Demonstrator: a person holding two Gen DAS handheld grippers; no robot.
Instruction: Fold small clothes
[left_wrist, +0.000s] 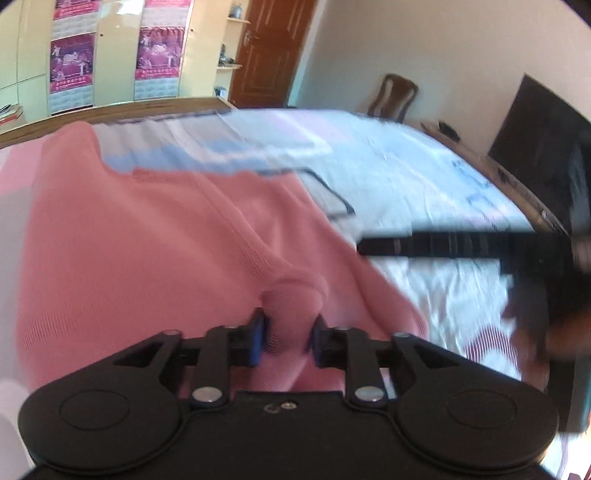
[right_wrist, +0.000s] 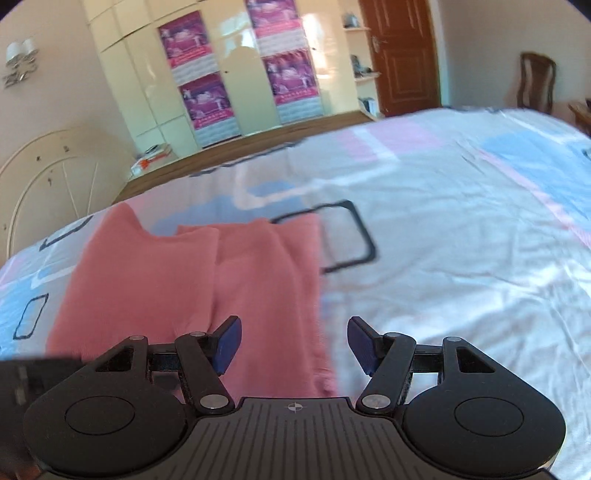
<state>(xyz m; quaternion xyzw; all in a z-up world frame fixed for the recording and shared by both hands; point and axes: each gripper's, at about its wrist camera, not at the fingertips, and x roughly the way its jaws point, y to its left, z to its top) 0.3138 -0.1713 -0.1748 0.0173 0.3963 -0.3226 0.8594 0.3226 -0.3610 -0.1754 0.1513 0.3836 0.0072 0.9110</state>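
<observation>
From my left wrist, my left gripper (left_wrist: 287, 338) pinches a bunched fold of the pink garment (left_wrist: 147, 240) on the bed (left_wrist: 424, 177); motion blur smears the sheet and the dark tool at right. From my right wrist, my right gripper (right_wrist: 294, 343) stands open and empty above the garment's edge; the wardrobe posters' (right_wrist: 205, 99) writing is unreadable.

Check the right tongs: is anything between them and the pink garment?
Nothing visible. The right tongs hang open directly over the pink garment's right edge on the bedsheet; only air separates them.
</observation>
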